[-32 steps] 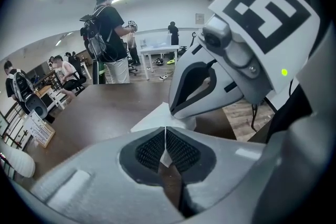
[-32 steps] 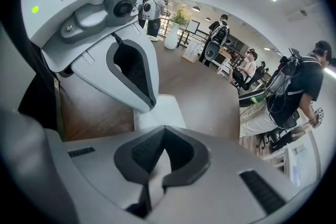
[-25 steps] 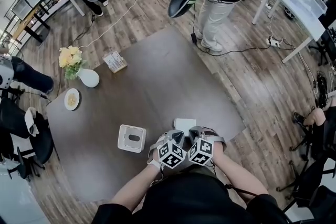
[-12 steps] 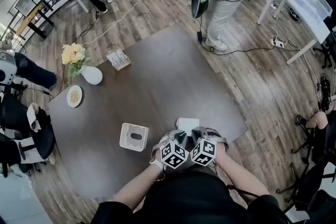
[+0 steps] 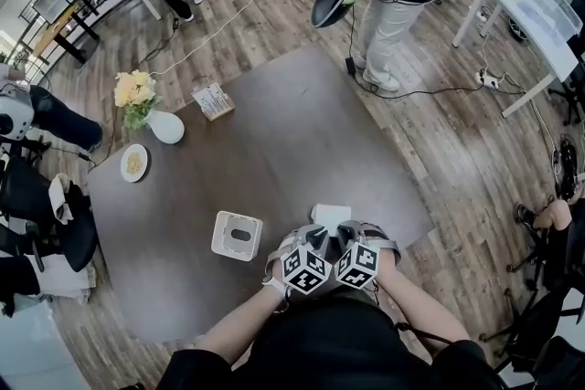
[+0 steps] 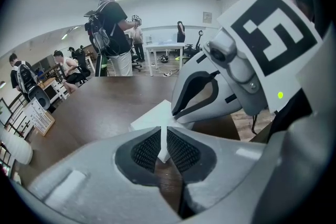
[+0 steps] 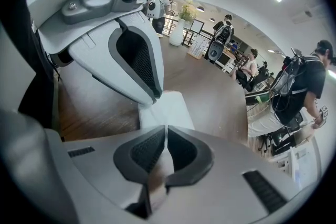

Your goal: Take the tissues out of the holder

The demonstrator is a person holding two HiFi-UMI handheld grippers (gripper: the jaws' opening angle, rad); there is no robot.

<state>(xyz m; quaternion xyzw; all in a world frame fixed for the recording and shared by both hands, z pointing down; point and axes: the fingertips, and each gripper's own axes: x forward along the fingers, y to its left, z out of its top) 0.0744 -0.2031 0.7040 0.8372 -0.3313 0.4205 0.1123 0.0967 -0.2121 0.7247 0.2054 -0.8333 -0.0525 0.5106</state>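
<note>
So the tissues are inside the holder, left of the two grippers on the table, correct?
No: the tissues lie on the table outside the holder, by the tips of the left gripper and right gripper, as the head view shows. The holder is left of them.

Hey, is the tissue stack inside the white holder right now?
No, the tissue stack lies on the table beside the holder, apart from it.
</note>
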